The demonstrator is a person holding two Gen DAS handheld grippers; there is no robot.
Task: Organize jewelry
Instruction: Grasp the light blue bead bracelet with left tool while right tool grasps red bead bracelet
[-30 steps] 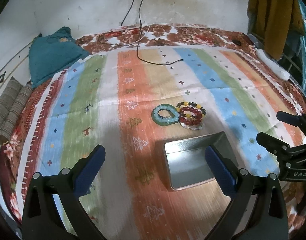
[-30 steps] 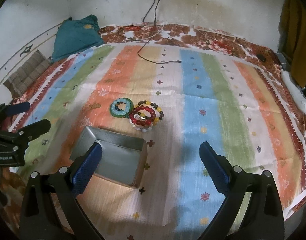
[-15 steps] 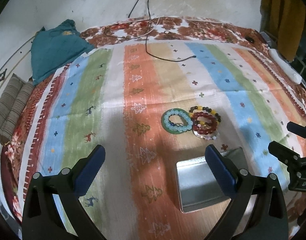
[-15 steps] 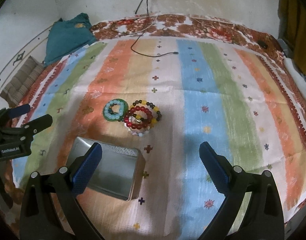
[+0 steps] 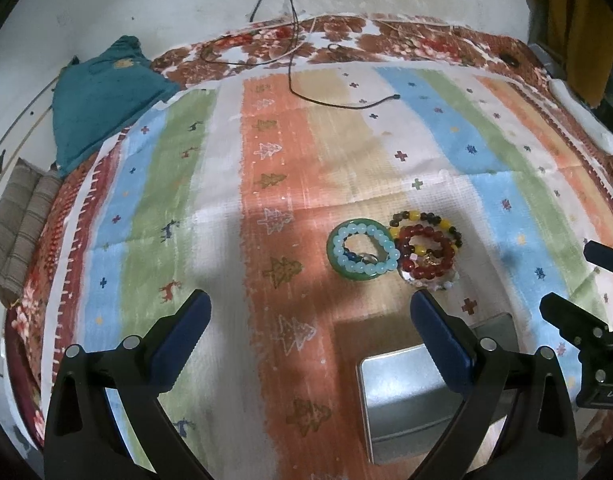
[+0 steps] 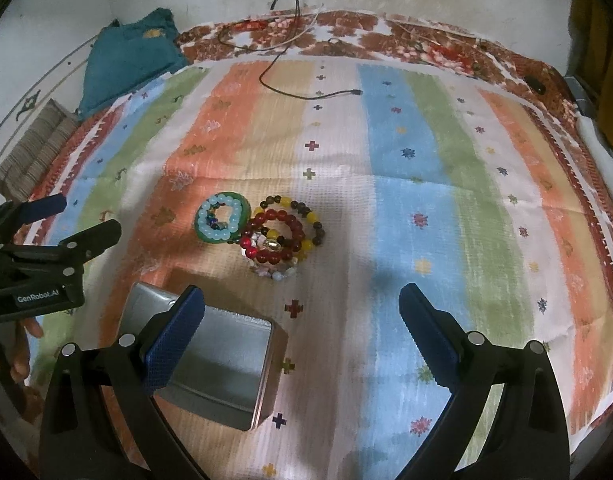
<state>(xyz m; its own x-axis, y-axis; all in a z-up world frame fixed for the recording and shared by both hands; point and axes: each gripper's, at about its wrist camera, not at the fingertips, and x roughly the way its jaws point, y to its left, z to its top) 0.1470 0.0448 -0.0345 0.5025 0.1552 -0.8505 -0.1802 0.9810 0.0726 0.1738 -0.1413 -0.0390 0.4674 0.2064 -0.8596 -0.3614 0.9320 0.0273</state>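
A green bangle with a pale blue bead bracelet [image 5: 362, 254] [image 6: 222, 222] lies on the striped cloth. Touching it on the right is a pile of red, yellow and dark bead bracelets [image 5: 426, 250] [image 6: 284, 236]. An open, empty metal tin [image 5: 410, 396] [image 6: 222, 364] sits in front of them. My left gripper [image 5: 306, 336] is open and empty, above the cloth in front of the bangle. My right gripper [image 6: 302, 328] is open and empty, in front of the bead pile, its left finger over the tin.
The striped cloth [image 6: 406, 160] covers a bed against a wall. A black charging cable [image 6: 306, 96] trails across the far side. A teal cushion [image 5: 102, 92] and a folded brown cloth [image 5: 14, 232] lie at the far left. A white object [image 5: 582, 120] lies at the right edge.
Both grippers have moved forward toward the jewelry, which now looks nearer. The tin has slid lower in both views. Both grippers stay open.
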